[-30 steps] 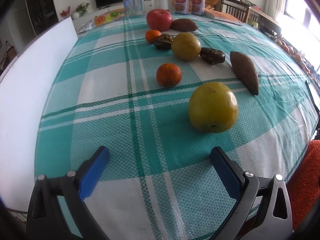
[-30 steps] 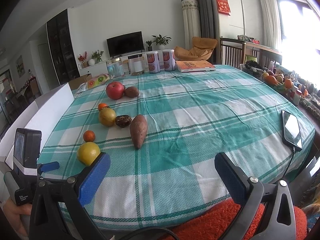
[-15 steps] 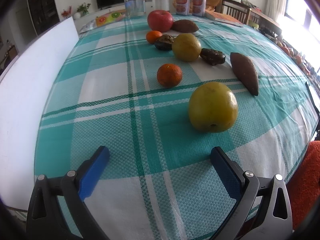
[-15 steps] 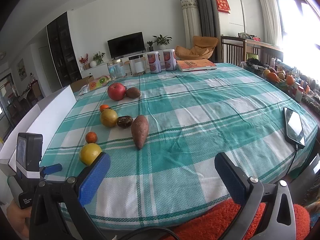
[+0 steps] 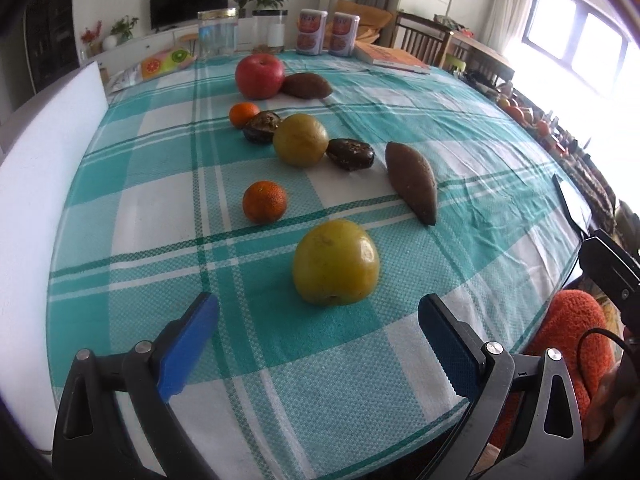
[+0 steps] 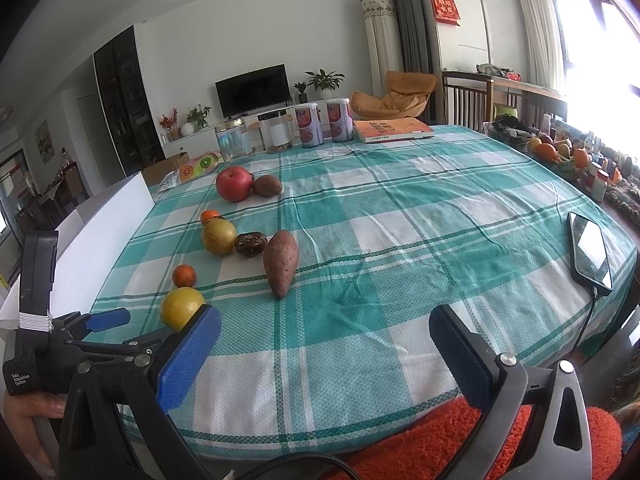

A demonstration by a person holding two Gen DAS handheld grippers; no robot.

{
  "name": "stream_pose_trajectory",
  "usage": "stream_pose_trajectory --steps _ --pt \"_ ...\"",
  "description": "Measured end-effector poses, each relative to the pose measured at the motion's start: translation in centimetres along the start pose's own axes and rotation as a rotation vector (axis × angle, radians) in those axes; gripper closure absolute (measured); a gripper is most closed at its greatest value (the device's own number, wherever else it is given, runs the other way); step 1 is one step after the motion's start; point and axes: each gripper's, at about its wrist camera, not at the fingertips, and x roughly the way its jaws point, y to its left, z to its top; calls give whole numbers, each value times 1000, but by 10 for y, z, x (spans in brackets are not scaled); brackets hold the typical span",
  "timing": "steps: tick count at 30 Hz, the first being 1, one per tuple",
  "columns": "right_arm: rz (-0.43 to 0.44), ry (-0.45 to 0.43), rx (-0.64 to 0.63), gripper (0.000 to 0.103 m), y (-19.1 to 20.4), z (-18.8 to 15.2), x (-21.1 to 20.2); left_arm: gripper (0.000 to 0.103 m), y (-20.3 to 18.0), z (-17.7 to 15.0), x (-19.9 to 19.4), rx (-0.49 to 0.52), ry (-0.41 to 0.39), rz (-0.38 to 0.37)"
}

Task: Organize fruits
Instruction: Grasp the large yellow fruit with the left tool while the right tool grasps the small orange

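Observation:
Fruit lies on a green checked tablecloth (image 5: 460, 128). A yellow apple (image 5: 335, 263) sits nearest, just beyond my open, empty left gripper (image 5: 318, 320). Behind it are a mandarin (image 5: 264, 202), a sweet potato (image 5: 412, 180), a second yellow fruit (image 5: 301, 140), two dark wrinkled fruits (image 5: 350, 154), another mandarin (image 5: 243, 114), a red apple (image 5: 259, 76) and a brown sweet potato (image 5: 307, 85). My right gripper (image 6: 326, 338) is open and empty above the table's near edge; the yellow apple (image 6: 180, 307) and left gripper (image 6: 108, 318) lie to its left.
A phone (image 6: 590, 252) on a cable lies at the right table edge. Jars (image 5: 218, 32), two cans (image 5: 326, 32) and a book (image 5: 390, 58) stand at the far end. A white board (image 5: 36, 152) runs along the left. An orange cushion (image 6: 432, 444) is below.
The left gripper has moved closer to the yellow apple and swung its view to the right. The right gripper has shifted slightly. No fruit has moved.

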Motion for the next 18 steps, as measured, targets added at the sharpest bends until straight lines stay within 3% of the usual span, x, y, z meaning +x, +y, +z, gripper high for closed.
stream_pose_trajectory --steps 4,8,14,17,18 --pt "0 1 1 0 0 0 0 3 -4 7 9 -1 24 -3" --pt "1 1 0 0 -1 0 0 4 -7 13 18 15 39 48" --pt "2 0 3 0 -1 0 0 7 -9 11 22 64 17 78" --pt "1 2 3 0 -1 0 1 50 -6 10 24 68 32 34" --pt "1 4 1 0 -1 0 1 50 -4 10 24 54 37 24"
